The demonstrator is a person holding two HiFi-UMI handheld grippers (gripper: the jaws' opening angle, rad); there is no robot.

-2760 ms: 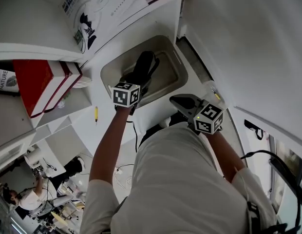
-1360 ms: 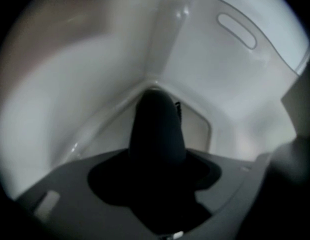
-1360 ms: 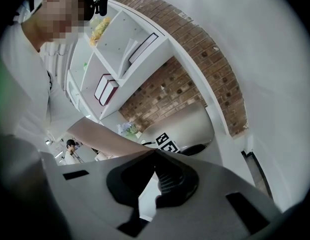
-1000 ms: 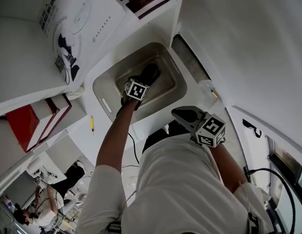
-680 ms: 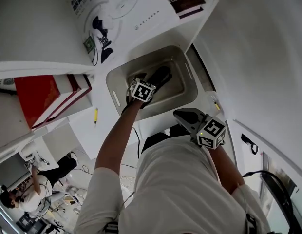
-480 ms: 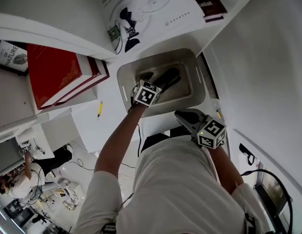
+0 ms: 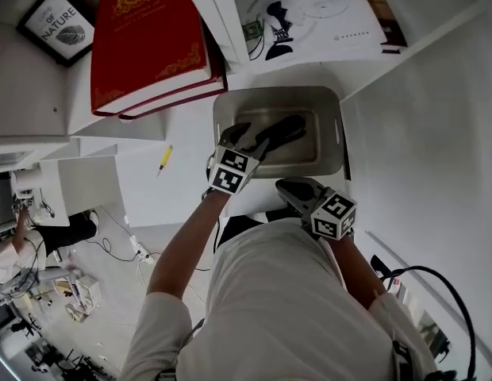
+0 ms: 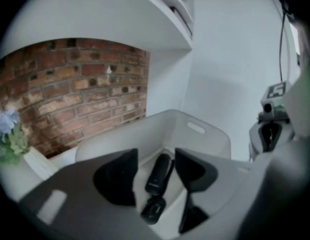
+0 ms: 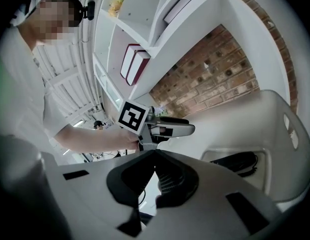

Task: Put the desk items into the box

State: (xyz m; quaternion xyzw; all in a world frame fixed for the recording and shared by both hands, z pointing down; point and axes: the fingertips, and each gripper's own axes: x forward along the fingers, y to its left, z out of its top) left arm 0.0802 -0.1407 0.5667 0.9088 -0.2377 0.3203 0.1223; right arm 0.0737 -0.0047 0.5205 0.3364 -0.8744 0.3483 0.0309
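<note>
At the left of the head view, a yellow pen lies alone on the white bench, under the red books and well apart from the box. I judge it is the next item to fetch, because it is the only loose desk item I can see outside the box.

More to the right, the left hand-held gripper hovers above the open box, tilted down toward it. Its jaws are spread and have just been closing a little, and there is nothing between them. Seen through the gap, a long black thing and a small black thing lie on the floor of the box, so these two are already put away.

To do the step well, I think this hand-held gripper should first come fully clear of the box wall. Then it can swing to the left of the frame and open wide again before it comes down. The pen is thin and lies flat, so the jaws should go across its length, near the middle. They should close only when both tips are low beside it, or it may roll away.

At the right, the right hand-held gripper waits near the box with its jaws pressed together on nothing. It is better that it stays aside from the box opening.
</note>
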